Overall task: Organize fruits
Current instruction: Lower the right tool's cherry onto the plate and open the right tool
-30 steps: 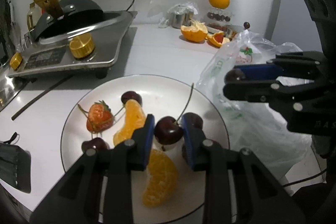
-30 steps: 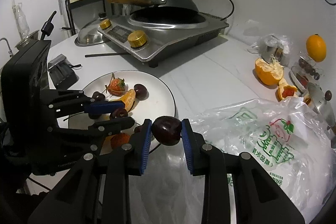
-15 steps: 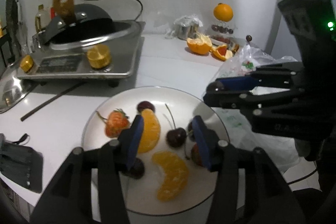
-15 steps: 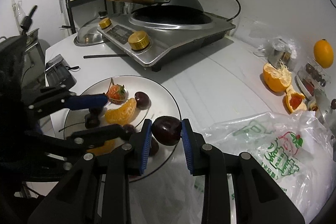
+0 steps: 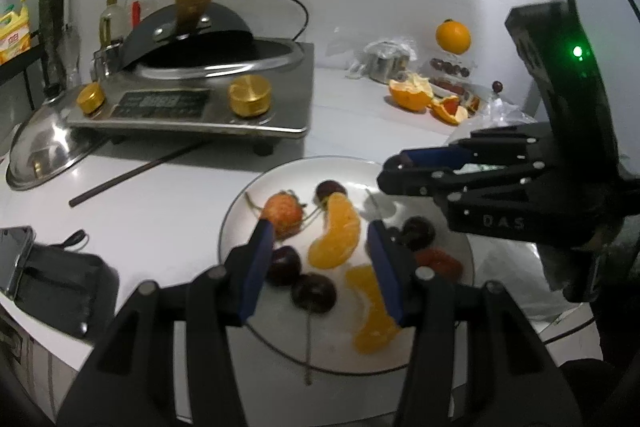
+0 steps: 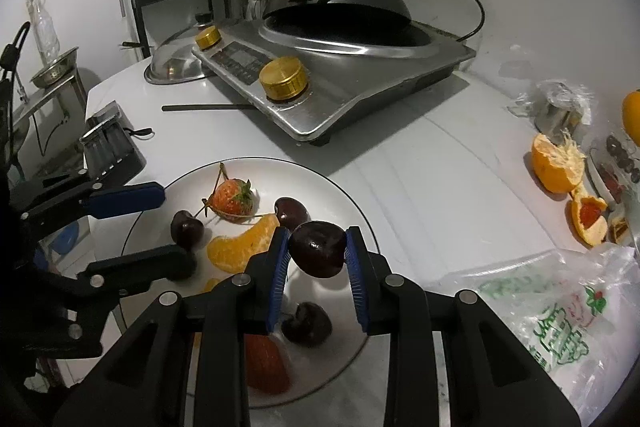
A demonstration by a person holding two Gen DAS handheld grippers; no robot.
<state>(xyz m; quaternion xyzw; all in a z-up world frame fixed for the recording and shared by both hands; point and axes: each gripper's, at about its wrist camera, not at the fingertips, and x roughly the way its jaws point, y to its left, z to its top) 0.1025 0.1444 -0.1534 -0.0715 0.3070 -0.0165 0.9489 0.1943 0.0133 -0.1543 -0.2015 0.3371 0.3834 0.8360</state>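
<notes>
**A:** How far along does the fruit sorting look?

**B:** Well under way, by the look of the plate (image 6: pixel 344 195). It already carries a strawberry (image 6: pixel 232 202), an orange segment (image 6: pixel 242 243), several dark cherries and a red piece near the front edge. The right gripper (image 6: pixel 317 255) is clenched on another cherry (image 6: pixel 318 254), held above the plate's near side and not yet set down.

**A:** And the other one?

**B:** The left gripper (image 5: pixel 320 263) is released, its jaws standing wide apart over the middle of the plate, grasping nothing. A second orange segment (image 5: pixel 374 315) lies just under its right finger.

**A:** What seems left to do?

**B:** Placing the held cherry, likely. More fruit sits well apart at the far side of the tabletop (image 6: pixel 420 163): a whole orange (image 5: pixel 453 37), a peeled orange half (image 6: pixel 556 167) and a small tray of cherries. Whether those belong to the job cannot be told.

**A:** How would these things handle?

**B:** The cherry is round, glossy and smooth, so it could roll once let go. The orange segments look soft and moist, crescent-shaped. The strawberry is dimpled, with a leafy cap. The plate is glazed white, shallow, with a thin dark rim line. A crinkled plastic bag (image 6: pixel 532 307) lies beside it.
</notes>
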